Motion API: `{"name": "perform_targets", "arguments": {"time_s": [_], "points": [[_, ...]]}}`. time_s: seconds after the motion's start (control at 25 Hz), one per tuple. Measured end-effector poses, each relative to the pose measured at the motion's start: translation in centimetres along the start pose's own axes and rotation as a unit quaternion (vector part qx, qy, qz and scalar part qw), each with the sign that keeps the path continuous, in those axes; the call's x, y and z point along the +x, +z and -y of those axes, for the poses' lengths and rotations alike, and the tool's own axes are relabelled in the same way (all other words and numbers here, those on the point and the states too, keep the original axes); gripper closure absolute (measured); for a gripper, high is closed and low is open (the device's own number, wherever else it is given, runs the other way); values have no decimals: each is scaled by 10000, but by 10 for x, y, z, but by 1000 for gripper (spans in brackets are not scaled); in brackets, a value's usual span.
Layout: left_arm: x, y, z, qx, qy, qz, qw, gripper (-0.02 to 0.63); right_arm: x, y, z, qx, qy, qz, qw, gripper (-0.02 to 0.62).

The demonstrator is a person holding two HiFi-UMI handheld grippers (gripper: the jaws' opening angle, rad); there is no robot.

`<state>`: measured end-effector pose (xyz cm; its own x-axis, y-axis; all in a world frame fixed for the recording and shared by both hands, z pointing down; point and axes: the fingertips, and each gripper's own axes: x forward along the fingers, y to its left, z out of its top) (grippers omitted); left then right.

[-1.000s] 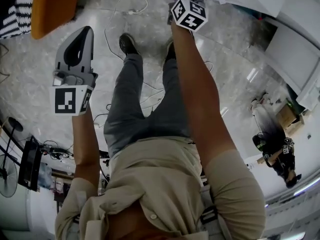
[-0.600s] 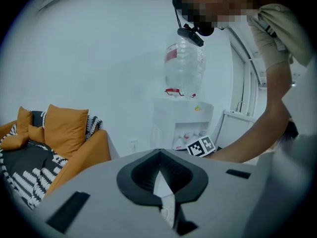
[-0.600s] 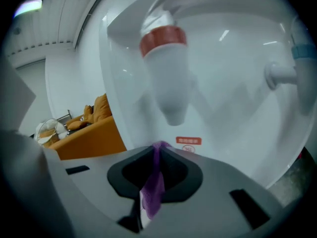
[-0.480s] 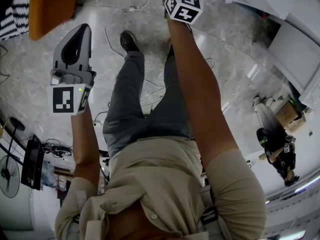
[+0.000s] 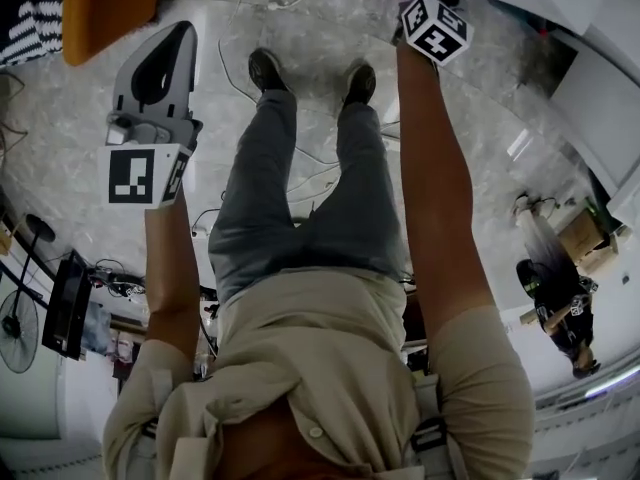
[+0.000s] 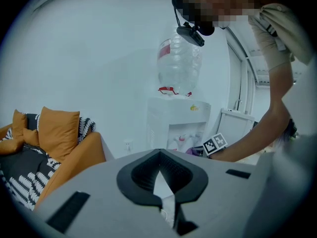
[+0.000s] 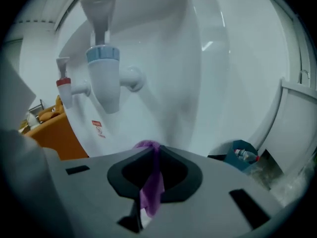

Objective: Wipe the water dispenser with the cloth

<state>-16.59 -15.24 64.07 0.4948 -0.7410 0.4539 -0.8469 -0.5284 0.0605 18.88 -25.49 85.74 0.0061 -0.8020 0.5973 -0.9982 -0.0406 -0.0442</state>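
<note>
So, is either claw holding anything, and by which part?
The right claw pinches the purple cloth by a bunched fold; the left claw is shut, holding nothing.

soft, cool, even light fills your three views; shadows are faint. the glossy pale marble floor [image 5: 80, 158] throws bright glare streaks at your head view's right. every picture bulges at the edges, and both gripper views blacken at the corners. in your right gripper view the purple cloth strip [image 7: 151, 182] is blurred, and the white plastic water dispenser [image 7: 168, 53] carries a highlight.
</note>
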Motion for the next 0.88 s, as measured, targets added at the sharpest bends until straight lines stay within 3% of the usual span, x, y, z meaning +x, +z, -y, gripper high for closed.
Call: {"name": "perform_targets", "arguments": {"time_s": [0.12,0.4,0.88], "points": [[3,7,3,-15,42,53,10000,589,-4,0,1,-14,60,-30,10000,555],[-15,0,-4,378,177,-441,9982,589,-23,-5,-1,-158,230,-205,9994,554],[-100,87,-8,382,509,109,9979,589,-145,30,-24,-941,868,-445,9908,554]]}}
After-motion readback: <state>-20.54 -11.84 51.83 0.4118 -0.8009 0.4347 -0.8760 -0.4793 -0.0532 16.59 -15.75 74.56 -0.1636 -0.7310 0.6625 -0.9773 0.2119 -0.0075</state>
